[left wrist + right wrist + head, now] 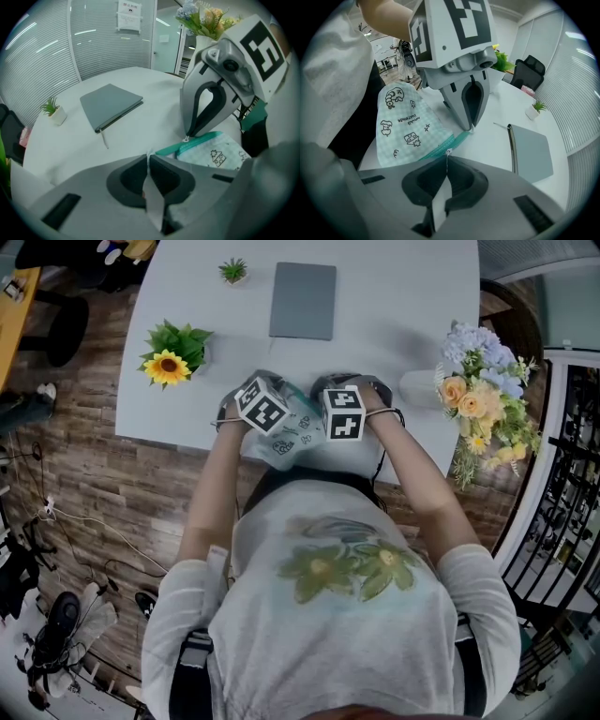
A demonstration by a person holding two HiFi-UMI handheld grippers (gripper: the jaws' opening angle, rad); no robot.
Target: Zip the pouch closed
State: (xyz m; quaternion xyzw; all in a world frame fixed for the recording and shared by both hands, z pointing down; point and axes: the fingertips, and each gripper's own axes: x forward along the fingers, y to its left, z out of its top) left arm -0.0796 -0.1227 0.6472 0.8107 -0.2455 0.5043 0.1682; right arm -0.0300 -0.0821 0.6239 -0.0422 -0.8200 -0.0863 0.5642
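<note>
- The pouch, pale checked fabric with small printed drawings, lay at the near edge of the white table, between the two tongs. Its lower part hung over that edge towards the person.
- The left tongs were clenched on the end of the pouch's teal zip band, and a thin strip of fabric was pinched between the jaws.
- The right tongs were clenched on the small zip pull, just beside the left tongs' tips. Only a short run of teal band showed between the two grips.
- Whether the zip teeth along that run were closed could not be judged.
- Both tongs pointed steeply down at the table, with their marker cubes side by side.
- Also on the table:
  - a closed grey notebook at the far middle
  - a small potted plant to the left of the notebook
  - a sunflower at the left edge
  - a bouquet in a white vase at the right
</note>
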